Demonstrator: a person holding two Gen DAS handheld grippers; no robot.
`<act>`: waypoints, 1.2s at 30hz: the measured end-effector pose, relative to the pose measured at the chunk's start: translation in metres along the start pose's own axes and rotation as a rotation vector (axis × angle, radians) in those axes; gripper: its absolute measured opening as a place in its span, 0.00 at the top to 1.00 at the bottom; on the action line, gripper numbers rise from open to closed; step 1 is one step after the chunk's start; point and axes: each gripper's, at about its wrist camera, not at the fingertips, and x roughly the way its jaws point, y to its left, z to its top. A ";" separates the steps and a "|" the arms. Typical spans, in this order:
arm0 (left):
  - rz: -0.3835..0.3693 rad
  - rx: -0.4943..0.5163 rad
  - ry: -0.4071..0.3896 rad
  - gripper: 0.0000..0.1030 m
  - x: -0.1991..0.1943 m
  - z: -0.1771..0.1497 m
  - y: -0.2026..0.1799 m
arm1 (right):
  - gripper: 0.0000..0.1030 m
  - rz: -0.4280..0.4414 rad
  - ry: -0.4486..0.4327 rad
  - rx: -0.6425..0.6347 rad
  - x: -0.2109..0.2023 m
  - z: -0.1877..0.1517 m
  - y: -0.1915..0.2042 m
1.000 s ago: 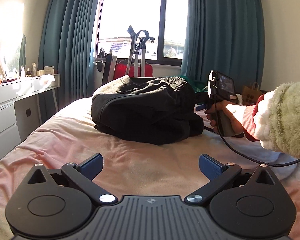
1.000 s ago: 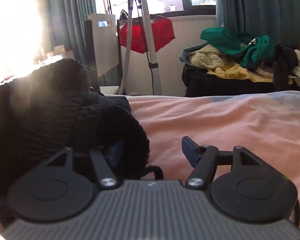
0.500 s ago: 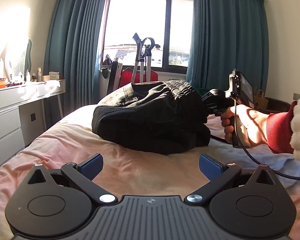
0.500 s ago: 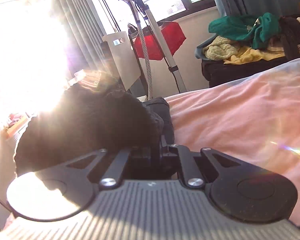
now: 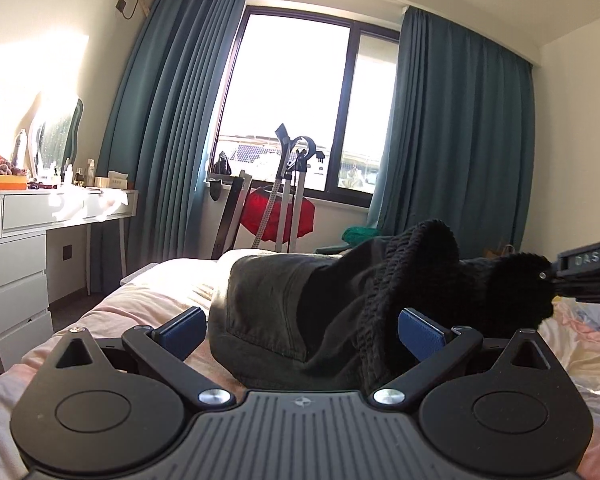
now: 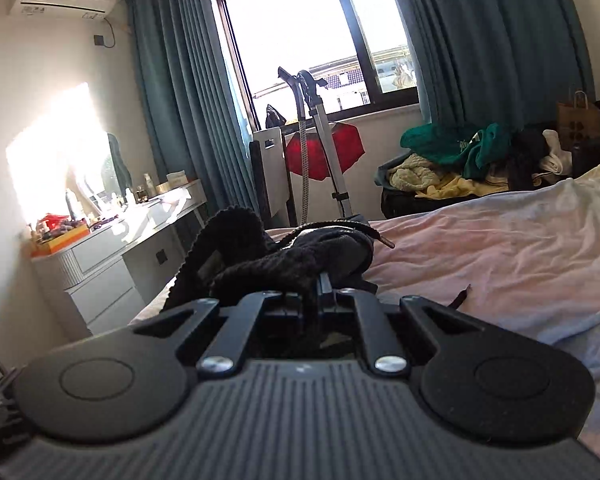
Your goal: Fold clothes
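A bundle of dark trousers (image 5: 284, 312) with a black ribbed waistband lies on the pink bed sheet (image 5: 156, 300). My left gripper (image 5: 300, 326) is open, its blue pads either side of the near end of the bundle, not closed on it. My right gripper (image 6: 311, 286) is shut on the black ribbed waistband (image 6: 276, 264) and holds it lifted off the bed. In the left wrist view the right gripper (image 5: 556, 276) comes in from the right edge with the black cloth (image 5: 516, 288) in it. A drawstring (image 6: 376, 238) hangs out of the cloth.
A white dresser (image 5: 16, 256) with bottles stands left of the bed. A garment steamer (image 6: 320, 140) and a red item (image 6: 324, 152) stand under the window. A dark seat heaped with clothes (image 6: 460, 156) is at the far right. The sheet (image 6: 500, 256) spreads to the right.
My right gripper closed on the waistband and lifted it up and to the right. My left gripper moved forward until the bundle sits between its open fingers.
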 end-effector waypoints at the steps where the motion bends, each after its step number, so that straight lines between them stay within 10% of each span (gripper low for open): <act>1: -0.004 -0.012 0.010 0.00 -0.003 0.000 0.000 | 0.91 -0.015 0.007 -0.009 -0.015 -0.006 0.000; 11: -0.045 0.086 0.134 0.00 -0.031 -0.015 -0.033 | 0.90 -0.150 0.304 0.087 -0.044 -0.092 -0.032; 21: 0.022 0.352 0.257 0.00 -0.024 -0.058 -0.072 | 0.88 -0.190 0.380 0.393 -0.047 -0.117 -0.078; 32: 0.116 0.204 0.265 0.08 -0.006 -0.051 -0.052 | 0.69 -0.353 0.302 -0.019 -0.044 -0.101 -0.044; 36: 0.126 0.303 0.244 0.10 0.010 -0.049 -0.073 | 0.61 -0.423 0.290 -0.235 -0.030 -0.108 -0.031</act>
